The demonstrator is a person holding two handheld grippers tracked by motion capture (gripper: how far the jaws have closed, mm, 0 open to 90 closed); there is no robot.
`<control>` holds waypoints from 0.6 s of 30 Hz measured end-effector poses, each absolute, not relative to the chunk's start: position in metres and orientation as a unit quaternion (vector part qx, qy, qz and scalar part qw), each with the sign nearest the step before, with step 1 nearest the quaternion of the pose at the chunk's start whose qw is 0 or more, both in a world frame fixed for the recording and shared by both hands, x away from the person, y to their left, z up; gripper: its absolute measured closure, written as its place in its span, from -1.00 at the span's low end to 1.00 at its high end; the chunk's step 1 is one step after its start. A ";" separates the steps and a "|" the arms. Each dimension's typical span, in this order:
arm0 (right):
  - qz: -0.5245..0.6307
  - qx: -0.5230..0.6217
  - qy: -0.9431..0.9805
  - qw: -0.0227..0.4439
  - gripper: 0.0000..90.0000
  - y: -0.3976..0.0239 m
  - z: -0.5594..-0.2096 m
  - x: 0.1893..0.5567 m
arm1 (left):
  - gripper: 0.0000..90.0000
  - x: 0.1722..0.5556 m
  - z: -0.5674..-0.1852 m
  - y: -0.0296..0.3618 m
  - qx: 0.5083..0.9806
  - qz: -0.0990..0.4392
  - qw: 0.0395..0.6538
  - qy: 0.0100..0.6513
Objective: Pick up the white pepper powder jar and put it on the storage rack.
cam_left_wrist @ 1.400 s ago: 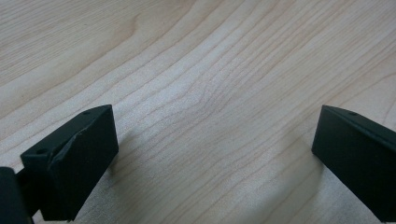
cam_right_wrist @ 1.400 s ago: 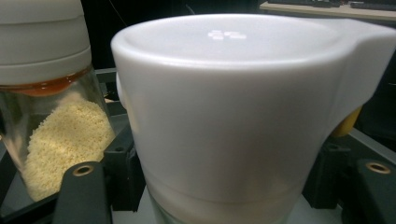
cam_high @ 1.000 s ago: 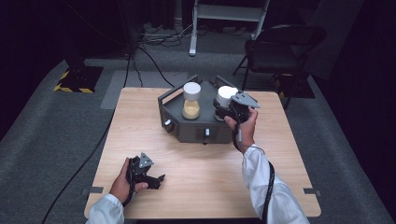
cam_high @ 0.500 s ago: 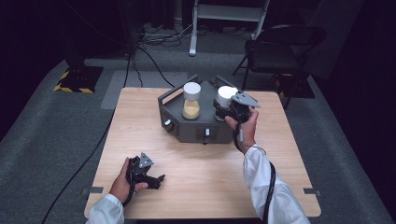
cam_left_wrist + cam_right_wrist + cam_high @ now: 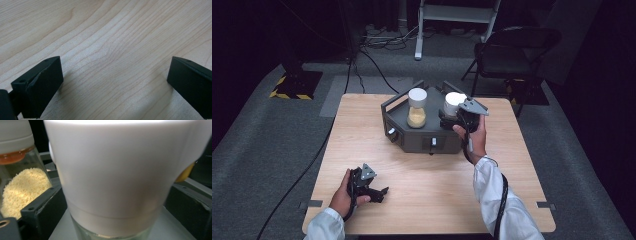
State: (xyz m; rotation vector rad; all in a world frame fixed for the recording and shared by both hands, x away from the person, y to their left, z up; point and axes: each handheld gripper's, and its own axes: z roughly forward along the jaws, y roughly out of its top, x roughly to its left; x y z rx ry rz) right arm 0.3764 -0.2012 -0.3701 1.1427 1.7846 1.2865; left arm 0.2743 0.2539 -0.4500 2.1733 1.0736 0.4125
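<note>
White-capped jar (image 5: 120,177) between right gripper (image 5: 455,118) fingers, just opened; hands unmoved.

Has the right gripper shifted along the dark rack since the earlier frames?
No. The right gripper sits at the white-capped jar on the rack; its jaws just opened.

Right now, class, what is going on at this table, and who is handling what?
A person works at a wooden table with a gripper in each hand. The right gripper is at a white-capped jar standing in a dark grey rack; its jaws have just been opening and now flank the cap without pressing it. A second jar of yellow grains stands beside it. The left gripper rests open on the table.
</note>
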 end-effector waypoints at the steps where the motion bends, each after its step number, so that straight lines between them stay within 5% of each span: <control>1: 0.487 0.437 0.684 0.322 -0.93 -0.201 -0.369 0.377 | -1.00 0.274 -0.450 0.254 0.833 0.158 0.335 0.411; 18: 0.476 0.420 0.693 0.340 -0.93 -0.207 -0.363 0.361 | -1.00 0.274 -0.450 0.254 0.833 0.158 0.335 0.411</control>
